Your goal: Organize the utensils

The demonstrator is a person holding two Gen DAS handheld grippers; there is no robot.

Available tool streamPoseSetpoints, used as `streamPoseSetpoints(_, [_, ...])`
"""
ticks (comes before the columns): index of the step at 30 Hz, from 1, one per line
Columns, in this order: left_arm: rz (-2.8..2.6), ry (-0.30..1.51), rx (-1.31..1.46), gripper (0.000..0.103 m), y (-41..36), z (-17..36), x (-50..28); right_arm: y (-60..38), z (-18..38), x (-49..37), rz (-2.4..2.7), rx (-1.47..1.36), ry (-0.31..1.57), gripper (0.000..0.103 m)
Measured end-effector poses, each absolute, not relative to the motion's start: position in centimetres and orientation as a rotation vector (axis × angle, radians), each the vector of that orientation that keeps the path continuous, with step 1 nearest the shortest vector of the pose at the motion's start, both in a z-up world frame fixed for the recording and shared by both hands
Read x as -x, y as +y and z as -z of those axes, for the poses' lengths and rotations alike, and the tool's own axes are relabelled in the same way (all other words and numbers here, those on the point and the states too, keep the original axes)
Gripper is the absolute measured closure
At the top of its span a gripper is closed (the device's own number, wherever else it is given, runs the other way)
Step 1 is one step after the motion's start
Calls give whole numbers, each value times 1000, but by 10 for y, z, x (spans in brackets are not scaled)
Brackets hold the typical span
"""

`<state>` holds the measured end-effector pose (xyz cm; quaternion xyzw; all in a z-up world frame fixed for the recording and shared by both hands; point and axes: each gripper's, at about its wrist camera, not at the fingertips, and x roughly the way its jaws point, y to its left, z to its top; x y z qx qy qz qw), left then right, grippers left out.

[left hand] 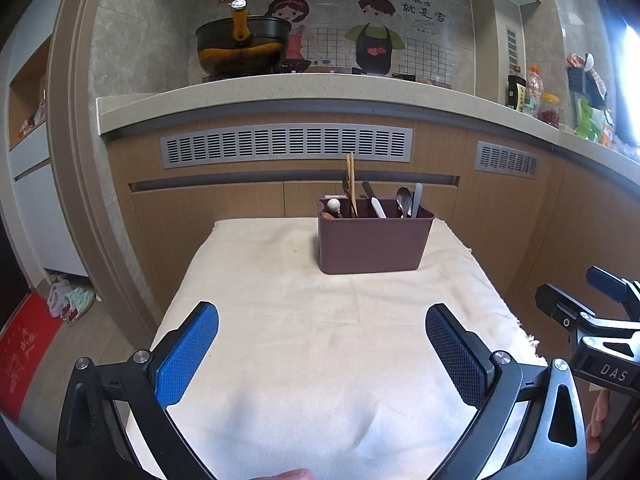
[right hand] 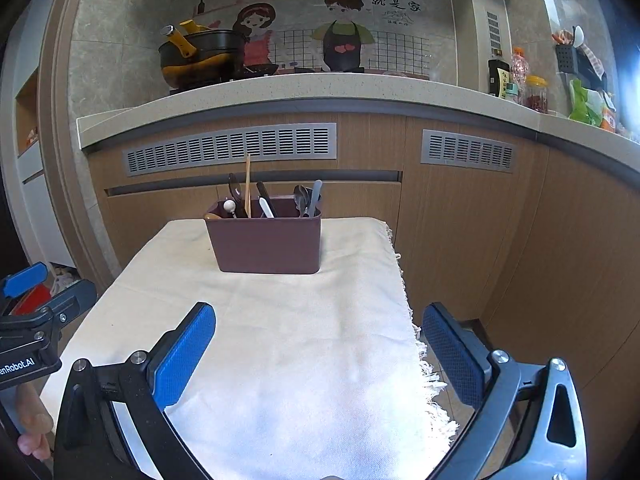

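left claw [left hand: 322, 340], right claw [right hand: 319, 340]: both released, empty, low over the cloth-covered bench [left hand: 304, 320]. utensil caddy [left hand: 374, 240]: far end of bench, upright. contents: chopsticks [left hand: 350, 184], spoons [left hand: 404, 200], standing loose. judged light, stiff, slippery; grip each by its projecting upper shaft.

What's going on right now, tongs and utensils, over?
Both tongs, left and right, open, empty. Utensils upright in the bin. Cloth bare, nothing blocking.
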<state>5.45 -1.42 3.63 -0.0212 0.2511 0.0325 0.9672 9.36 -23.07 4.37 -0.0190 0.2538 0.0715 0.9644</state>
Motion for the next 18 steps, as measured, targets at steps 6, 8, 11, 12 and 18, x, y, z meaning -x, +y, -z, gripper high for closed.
streamPoseSetpoints(6, [-58,510,34,0,-17,-37,-54,-230,-44,-94,-150,36,518,0])
streamPoseSetpoints(8, [-54,512,35,0,-17,-37,-54,-230,-44,-93,-150,37,516,0])
streamPoseSetpoints(11, [-52,513,33,0,-18,-37,-54,-230,-44,-93,-151,41,513,0])
streamPoseSetpoints(12, [-51,513,33,0,-18,-37,-54,-230,-44,-93,-152,41,513,0])
streamPoseSetpoints(18, [-51,511,35,0,-18,-37,-53,-230,-44,-94,-152,41,511,0])
